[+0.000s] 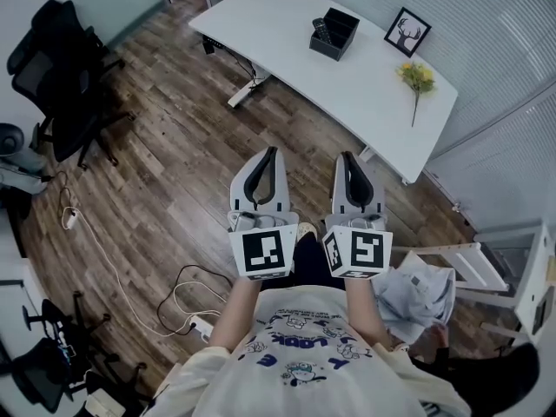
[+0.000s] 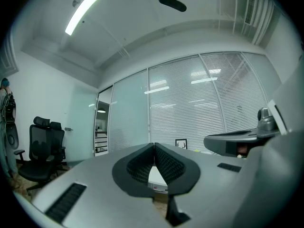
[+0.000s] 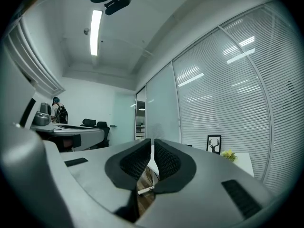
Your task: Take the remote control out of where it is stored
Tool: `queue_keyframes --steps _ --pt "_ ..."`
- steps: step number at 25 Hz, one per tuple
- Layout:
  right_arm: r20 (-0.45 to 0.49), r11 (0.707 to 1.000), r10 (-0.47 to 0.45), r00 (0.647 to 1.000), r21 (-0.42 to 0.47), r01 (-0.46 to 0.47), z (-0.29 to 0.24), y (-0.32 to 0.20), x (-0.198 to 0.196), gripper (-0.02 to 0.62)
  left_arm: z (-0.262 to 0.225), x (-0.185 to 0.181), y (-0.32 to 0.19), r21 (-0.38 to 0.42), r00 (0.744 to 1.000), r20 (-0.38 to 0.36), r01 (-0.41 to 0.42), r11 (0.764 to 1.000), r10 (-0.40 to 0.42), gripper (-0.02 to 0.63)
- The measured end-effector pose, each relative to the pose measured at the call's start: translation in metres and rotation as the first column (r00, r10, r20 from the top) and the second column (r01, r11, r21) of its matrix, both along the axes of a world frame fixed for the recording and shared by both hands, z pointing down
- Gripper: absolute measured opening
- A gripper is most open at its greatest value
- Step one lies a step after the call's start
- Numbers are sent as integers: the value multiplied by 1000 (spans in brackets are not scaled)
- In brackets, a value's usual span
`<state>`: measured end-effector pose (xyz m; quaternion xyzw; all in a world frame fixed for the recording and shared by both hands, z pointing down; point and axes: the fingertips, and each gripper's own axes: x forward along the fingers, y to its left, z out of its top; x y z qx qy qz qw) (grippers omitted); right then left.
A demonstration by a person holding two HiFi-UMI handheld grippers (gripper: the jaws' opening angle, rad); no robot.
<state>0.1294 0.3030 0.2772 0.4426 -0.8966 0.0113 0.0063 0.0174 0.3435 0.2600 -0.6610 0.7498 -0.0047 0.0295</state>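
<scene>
The remote control [image 1: 321, 31] stands in a black open box [image 1: 335, 35] on the white table [image 1: 287, 33], far ahead of me. Both grippers are held close to my body over the wooden floor, well short of the table. My left gripper [image 1: 271, 153] is shut with nothing between its jaws; its own view shows the pads meeting [image 2: 154, 145]. Beside it, my right gripper [image 1: 347, 157] is also shut and empty, tips together [image 3: 152, 140]. The remote is not visible in either gripper view.
A framed deer picture [image 1: 407, 31] and a yellow flower [image 1: 417, 78] sit on the table's right part. Black office chairs [image 1: 65, 76] stand at the left. Cables and a power strip [image 1: 195, 324] lie on the floor. A white rack [image 1: 473, 263] is at my right.
</scene>
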Motion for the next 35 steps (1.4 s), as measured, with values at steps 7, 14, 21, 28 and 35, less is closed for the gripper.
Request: queue_keyframes --steps 7,14,21,28,35 --pt "7 1000 6 1000 -11 -5 8 -54 -16 43 9 -22 -48 -5 1000 -2 19 1000 -19 17" --pt "11 1000 -26 1000 -15 26 11 -136 -44 43 19 -46 -125 -47 999 8 42 998 -42 17" --pt "12 998 -51 999 -22 51 9 -231 -67 43 9 -65 -219 -14 999 -1 45 999 -45 17" --pt "3 996 -90 996 -22 90 11 -304 -86 43 12 -83 -293 -35 997 -9 78 996 -78 17" --pt "2 996 -50 999 -78 50 30 -357 -90 43 33 -102 -342 -106 995 -35 90 990 -94 17"
